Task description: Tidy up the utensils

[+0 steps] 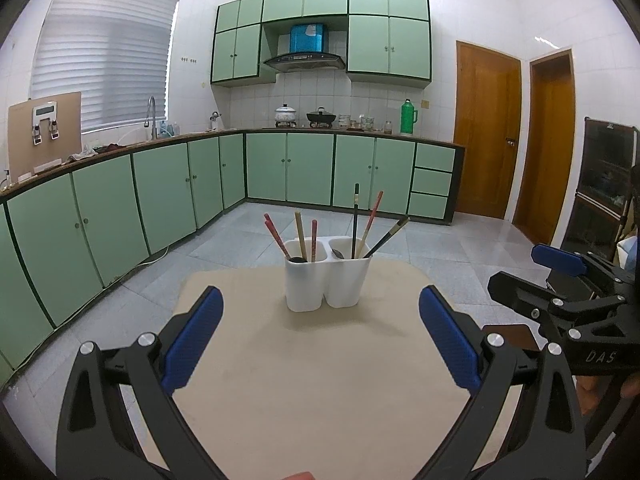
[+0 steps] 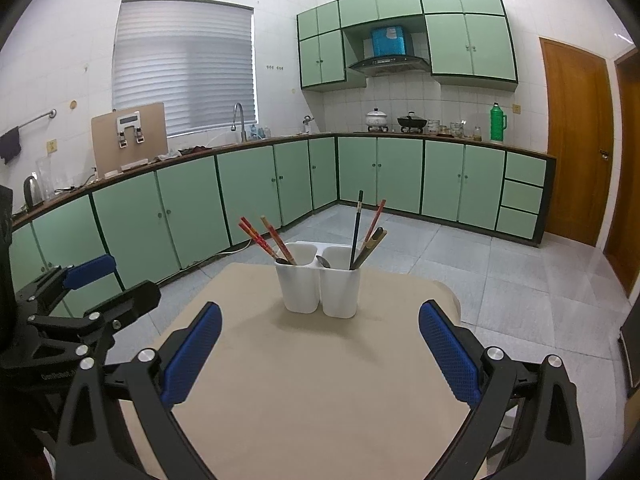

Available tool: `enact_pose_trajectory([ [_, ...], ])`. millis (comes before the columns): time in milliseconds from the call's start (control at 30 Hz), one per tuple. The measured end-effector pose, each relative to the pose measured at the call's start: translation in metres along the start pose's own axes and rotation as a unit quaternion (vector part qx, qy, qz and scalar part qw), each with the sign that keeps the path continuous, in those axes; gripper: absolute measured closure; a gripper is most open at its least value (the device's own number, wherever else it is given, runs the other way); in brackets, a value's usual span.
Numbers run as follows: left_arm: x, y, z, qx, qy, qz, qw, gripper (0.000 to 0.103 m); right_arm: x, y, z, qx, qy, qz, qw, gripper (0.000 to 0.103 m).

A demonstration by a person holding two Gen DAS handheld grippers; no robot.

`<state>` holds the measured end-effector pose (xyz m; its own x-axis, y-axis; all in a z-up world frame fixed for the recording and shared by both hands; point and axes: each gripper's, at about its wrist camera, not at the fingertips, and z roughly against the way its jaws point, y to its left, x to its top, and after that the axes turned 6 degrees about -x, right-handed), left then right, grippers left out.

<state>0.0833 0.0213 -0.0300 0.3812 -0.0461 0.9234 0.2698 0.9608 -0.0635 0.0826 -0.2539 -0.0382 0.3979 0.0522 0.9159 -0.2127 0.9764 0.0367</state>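
A white two-compartment utensil holder [image 1: 326, 280] stands upright toward the far end of your beige table [image 1: 320, 380], both cups loaded. In the left compartment, red chopsticks [image 1: 275, 232] and a pale one [image 1: 300, 234] lean out above a dark spoon bowl [image 1: 298, 259]. In the right compartment, a black chopstick [image 1: 355, 220] rises nearly straight, a red-and-white one [image 1: 372, 218] and a dark, pale-banded one [image 1: 390, 234] tilt to the right, and a metal spoon bowl [image 1: 338, 254] peeks over the rim.

Your left gripper [image 1: 320, 332] hovers over the near half of the table with its blue pads [image 1: 192, 340] spread wide, empty, aimed at the holder. Your right gripper [image 2: 320, 344] does the same from just beside it, pads [image 2: 450, 352] released and apart, nothing between them; it also shows at the right edge of the left wrist view.

Beyond the table lie grey floor tiles [image 1: 440, 248], then mint-green base cabinets [image 1: 160, 188] wrapping the corner under a dark counter. On the counter stand a white pot [image 1: 285, 114], a black wok [image 1: 321, 117] and a green thermos [image 1: 408, 118], below a range hood [image 1: 304, 60]. A wooden door [image 1: 486, 132] is closed at right.
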Motion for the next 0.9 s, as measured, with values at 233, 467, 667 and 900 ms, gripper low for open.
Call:
enact_pose_trajectory([
  [233,0.0027,0.0024,-0.0001,0.002,0.000,0.003,1.0000,0.008,0.0009,0.0001,-0.0008,0.000,0.001,0.000,1.000,0.006],
  [467,0.0040,0.0041,0.0024,0.002,-0.002,0.003,1.0000,0.007,0.0009,0.0005,-0.0021,-0.001,0.000,-0.001,1.000,0.006],
  [667,0.0040,0.0038,0.0026,0.002,-0.002,0.002,1.0000,0.008,0.0010,0.0003,-0.0024,0.000,0.001,-0.002,1.000,0.006],
  [900,0.0034,0.0041,0.0032,0.004,-0.003,0.003,1.0000,0.008,0.0013,0.0004,-0.0031,0.000,0.001,-0.002,1.000,0.006],
])
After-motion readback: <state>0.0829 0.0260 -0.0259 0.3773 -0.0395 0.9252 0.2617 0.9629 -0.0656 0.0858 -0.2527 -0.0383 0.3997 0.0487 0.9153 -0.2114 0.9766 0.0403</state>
